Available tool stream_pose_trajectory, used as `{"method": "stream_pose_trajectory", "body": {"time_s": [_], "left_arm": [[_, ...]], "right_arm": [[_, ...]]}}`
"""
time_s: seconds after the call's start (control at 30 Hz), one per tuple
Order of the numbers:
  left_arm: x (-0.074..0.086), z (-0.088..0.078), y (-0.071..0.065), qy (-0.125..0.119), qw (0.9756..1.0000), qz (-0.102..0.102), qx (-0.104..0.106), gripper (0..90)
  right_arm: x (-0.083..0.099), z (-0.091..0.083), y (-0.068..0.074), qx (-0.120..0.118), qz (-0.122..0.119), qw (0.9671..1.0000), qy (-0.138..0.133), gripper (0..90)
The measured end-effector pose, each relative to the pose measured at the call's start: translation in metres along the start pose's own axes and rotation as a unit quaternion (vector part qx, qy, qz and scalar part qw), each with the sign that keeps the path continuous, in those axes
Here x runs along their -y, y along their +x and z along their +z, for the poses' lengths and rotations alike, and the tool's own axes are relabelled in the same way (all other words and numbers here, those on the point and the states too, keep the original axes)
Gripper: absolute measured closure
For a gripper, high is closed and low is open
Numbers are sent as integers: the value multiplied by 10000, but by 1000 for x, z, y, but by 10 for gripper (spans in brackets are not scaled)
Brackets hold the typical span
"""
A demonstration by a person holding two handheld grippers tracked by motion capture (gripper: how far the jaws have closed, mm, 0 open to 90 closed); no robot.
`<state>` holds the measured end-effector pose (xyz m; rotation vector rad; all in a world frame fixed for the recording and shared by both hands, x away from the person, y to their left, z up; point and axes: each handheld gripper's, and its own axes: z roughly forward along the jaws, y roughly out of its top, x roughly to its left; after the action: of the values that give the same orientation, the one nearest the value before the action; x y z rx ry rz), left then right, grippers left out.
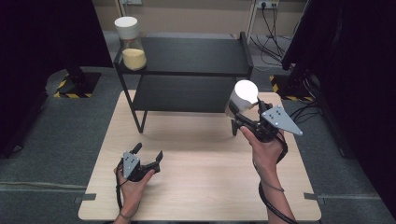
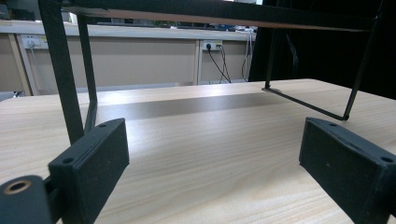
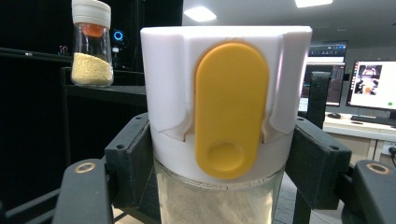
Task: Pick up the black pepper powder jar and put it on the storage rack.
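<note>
My right gripper is shut on a glass jar with a white lid, held in the air over the table's right side, just in front of the black shelf. In the right gripper view the jar stands upright between the pads of my right gripper. Its lid carries a yellow flip tab, and pale powder shows in the glass below. My left gripper rests low at the table's front left, open with nothing between its fingers. In its own view the left gripper spans bare wood.
A second jar with yellow grains and a white lid stands on the shelf's top left corner, also seen as the far jar. The shelf's thin black legs stand on the wooden table. Dark curtains and cables flank the table.
</note>
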<state>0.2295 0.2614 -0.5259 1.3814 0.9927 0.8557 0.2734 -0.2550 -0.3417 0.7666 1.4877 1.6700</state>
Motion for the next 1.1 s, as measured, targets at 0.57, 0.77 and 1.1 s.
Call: {"method": "stream_pose_trajectory", "body": {"time_s": [0.57, 0.77, 1.1], "left_arm": [[0, 0, 0, -2, 10000, 3, 3, 77], [0, 0, -1, 6, 10000, 26, 6, 77], [0, 0, -1, -2, 10000, 19, 3, 77]], "right_arm": [[-11, 9, 0, 17, -4, 10000, -97, 307], [-15, 11, 0, 23, -15, 9999, -129, 307], [-20, 15, -2, 52, 2, 9999, -159, 307]]}}
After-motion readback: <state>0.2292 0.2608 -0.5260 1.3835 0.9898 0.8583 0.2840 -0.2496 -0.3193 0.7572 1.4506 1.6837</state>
